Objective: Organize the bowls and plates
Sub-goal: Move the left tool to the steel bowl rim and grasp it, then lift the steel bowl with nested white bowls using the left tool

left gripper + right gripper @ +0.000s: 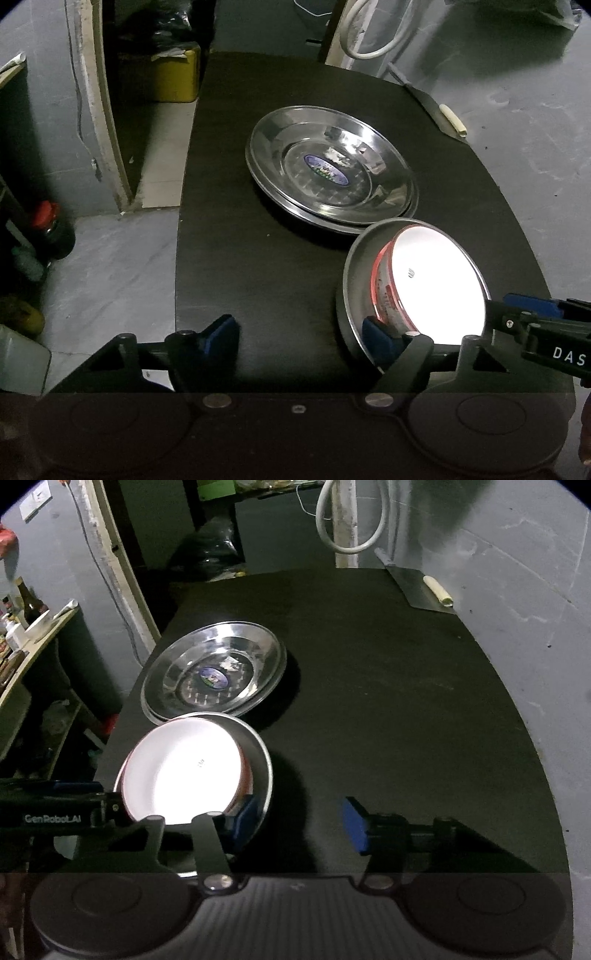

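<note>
Dark tabletop [258,277] carries 2 steel plates [328,173] already stacked near its middle, and just beside them a white bowl [436,280] sits nested in a steel bowl [354,273]. Left gripper [299,339] and right gripper [299,823] both stand spread wide, grasping nothing, each with 1 blue pad near the steel bowl's rim. Sorting looks mostly done; what may remain is shifting or squaring the bowl pair.

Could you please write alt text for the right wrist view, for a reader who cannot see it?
A white bowl nested in a steel bowl sits on a black table, beside stacked steel plates. The open right gripper hovers nearby.
</note>
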Available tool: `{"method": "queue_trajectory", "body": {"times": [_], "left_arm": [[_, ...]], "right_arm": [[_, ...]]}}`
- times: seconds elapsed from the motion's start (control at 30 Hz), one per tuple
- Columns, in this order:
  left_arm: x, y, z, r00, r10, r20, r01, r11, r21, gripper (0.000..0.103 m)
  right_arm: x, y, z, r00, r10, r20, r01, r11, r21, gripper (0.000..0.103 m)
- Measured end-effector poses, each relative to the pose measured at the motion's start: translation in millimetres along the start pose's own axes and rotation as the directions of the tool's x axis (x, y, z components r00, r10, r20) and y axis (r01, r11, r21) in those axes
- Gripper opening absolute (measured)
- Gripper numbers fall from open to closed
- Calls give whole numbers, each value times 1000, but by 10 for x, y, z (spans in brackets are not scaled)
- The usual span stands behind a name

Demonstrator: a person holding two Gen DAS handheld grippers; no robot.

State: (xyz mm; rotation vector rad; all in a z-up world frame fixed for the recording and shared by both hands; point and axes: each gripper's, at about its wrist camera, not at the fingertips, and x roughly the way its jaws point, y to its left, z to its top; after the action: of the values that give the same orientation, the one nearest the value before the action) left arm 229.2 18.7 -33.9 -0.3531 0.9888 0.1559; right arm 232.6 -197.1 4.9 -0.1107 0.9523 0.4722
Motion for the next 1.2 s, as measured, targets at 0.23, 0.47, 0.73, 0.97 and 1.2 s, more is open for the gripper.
{"method": "queue_trajectory", "body": {"times": [0.23,0.47,0.73,0.97,1.2], "left_arm": [[-23,-11,2,999,-34,10,34,999,10,60],[-41,-35,-6,994,-110,19,109,994,15,35],[-32,-49,-5,987,-157,22,157,987,18,19],[-28,-37,-5,986,-164,22,164,986,12,19],[-30,-40,-2,986,-164,22,164,986,13,19]], "right_arm": [[-7,22,0,1000,30,2,-30,1000,-8,40],[-13,49,-7,998,68,4,-68,997,-21,25],[-11,63,-5,995,105,-3,-105,994,-20,13],[-3,41,7,993,117,-13,-117,993,-4,13],[2,43,6,993,116,-12,-116,993,-5,13]]}}
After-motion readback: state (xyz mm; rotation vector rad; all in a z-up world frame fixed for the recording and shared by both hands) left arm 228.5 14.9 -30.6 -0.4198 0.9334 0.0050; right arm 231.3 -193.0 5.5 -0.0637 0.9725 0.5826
